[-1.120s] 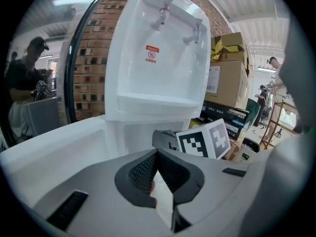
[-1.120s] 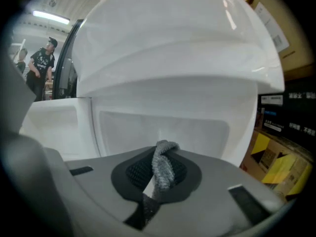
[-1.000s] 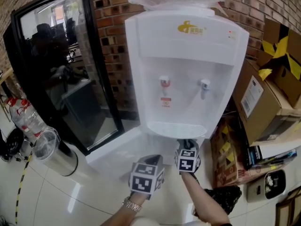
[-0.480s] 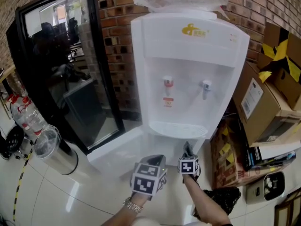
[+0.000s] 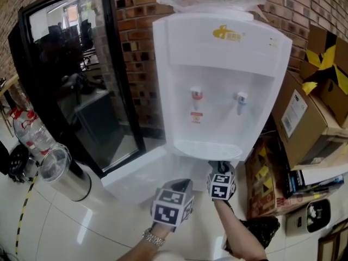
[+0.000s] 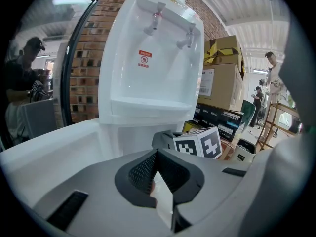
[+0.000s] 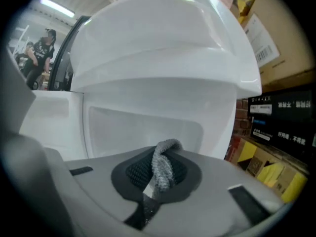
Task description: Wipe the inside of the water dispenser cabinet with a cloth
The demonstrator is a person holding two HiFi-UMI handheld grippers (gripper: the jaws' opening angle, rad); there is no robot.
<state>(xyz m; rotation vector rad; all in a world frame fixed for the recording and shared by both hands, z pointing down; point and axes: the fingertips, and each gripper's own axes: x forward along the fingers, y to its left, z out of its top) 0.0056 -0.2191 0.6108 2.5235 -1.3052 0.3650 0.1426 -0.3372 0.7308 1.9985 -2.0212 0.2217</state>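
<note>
Slippage looms: the right tool (image 7: 158,181), clamped on a thin fold of grey cloth (image 7: 163,161), may lose it rubbing the cabinet (image 7: 143,127); the left tool (image 6: 159,179) is closed, empty.

Grey nubby cloth (image 7: 162,168) — bunched upright in jaws, facing white dispenser cabinet (image 7: 148,125)

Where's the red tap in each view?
Head view: the red tap is upper middle, in the dispenser's recessed front, left of the other tap.
Left gripper view: near the top, left of centre.
Right gripper view: not in it; only the dispenser's lower part shows beyond the grey cloth.
Shared landmark: the white dispenser body.
</note>
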